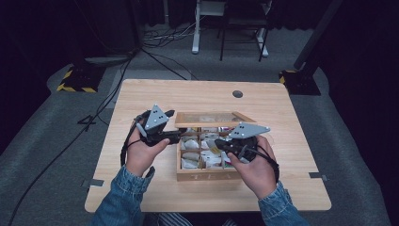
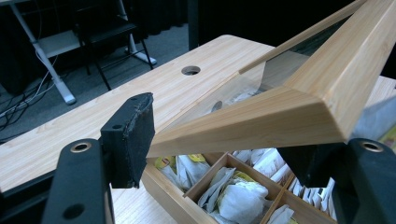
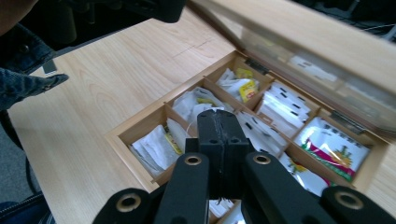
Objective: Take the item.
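Your left gripper [image 2: 224, 154] clamps the front corner of the tea box's lid [image 2: 299, 102], propping it above the compartments. Your right gripper [image 3: 219, 126], jaws clenched empty, hovers over the tea bags [image 3: 280, 116]. If the left grip slips, that lid drops onto it.

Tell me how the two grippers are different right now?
The left gripper has its jaws apart, clamped on the corner of the box's lid, propping it up. The right gripper has its jaws pressed together with nothing between them. The left one sits at the box's left edge; the right one hangs over the open compartments of tea bags. Both are black, each held in a hand.
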`<action>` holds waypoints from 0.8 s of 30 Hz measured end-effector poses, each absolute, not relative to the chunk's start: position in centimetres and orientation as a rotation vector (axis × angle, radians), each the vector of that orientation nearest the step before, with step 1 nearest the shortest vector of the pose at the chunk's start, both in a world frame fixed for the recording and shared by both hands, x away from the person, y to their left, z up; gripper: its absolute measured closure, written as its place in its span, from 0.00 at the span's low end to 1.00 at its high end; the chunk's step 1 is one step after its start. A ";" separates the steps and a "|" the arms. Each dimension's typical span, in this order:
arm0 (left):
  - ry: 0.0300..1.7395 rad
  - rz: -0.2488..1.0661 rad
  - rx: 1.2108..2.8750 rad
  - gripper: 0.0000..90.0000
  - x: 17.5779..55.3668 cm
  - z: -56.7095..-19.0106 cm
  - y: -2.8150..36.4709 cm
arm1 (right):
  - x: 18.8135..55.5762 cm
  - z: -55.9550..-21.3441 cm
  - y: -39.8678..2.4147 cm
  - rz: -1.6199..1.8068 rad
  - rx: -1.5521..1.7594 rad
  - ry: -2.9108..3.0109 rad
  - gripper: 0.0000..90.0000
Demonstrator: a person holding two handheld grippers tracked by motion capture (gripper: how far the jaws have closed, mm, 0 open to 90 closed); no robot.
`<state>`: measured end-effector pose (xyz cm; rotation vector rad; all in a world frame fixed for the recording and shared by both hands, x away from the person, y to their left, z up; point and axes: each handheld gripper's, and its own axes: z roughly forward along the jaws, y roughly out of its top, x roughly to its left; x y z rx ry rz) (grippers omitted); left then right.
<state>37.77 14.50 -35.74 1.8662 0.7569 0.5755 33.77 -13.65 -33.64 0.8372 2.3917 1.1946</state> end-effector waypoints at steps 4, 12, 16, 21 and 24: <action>0.757 0.577 1.866 0.36 37.8 -35.7 14.5 | 33.8 -33.2 -14.6 1.194 0.859 2.367 1.00; 0.757 0.578 1.870 0.36 37.7 -35.7 14.5 | 34.0 -32.6 -16.3 1.186 0.898 2.321 1.00; 0.757 0.577 1.869 0.36 37.7 -35.8 14.5 | 34.2 -32.4 -17.5 1.179 0.930 2.295 1.00; 0.757 0.575 1.869 0.36 37.8 -35.8 14.5 | 34.4 -32.1 -19.0 1.172 0.974 2.257 1.00; 0.757 0.573 1.869 0.36 37.8 -35.8 14.5 | 34.4 -31.9 -19.8 1.163 0.996 2.240 1.00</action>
